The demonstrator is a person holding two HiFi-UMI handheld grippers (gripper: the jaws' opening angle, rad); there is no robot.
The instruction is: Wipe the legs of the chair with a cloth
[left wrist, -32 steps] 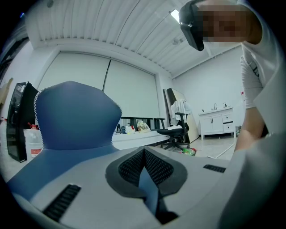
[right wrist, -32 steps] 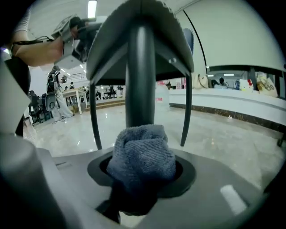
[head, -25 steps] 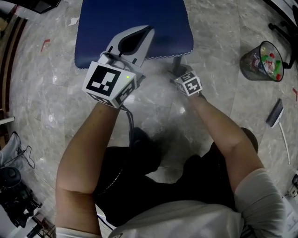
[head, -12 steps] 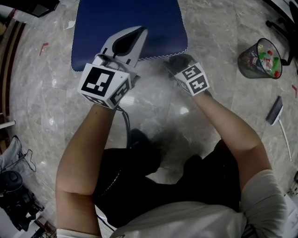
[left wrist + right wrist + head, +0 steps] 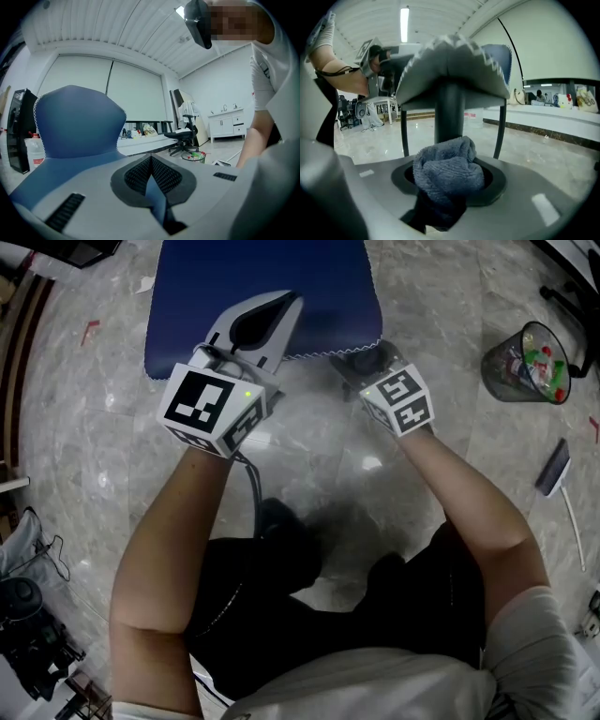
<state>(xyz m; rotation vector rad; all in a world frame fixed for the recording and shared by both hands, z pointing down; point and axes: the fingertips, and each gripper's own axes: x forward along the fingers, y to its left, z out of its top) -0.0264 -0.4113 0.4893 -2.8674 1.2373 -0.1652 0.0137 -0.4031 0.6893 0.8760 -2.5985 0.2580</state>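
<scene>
A blue chair seat (image 5: 262,296) fills the top of the head view. My left gripper (image 5: 272,320) rests on its front edge, jaws shut with nothing between them; the left gripper view shows the blue seat and backrest (image 5: 77,124) ahead. My right gripper (image 5: 361,362) is low beside the seat's front right corner, shut on a grey cloth (image 5: 447,171). In the right gripper view the cloth sits right against a dark chair leg (image 5: 449,110) under the seat, with two thinner legs (image 5: 404,133) behind.
A wire waste bin (image 5: 527,365) with rubbish stands on the marble floor at the right. A dustpan-like tool (image 5: 555,470) lies near the right edge. Cables and dark gear (image 5: 28,615) sit at the lower left. My legs are below.
The right gripper with the cloth has risen up the chair leg toward the seat's underside. The left gripper has stayed on the seat edge.
</scene>
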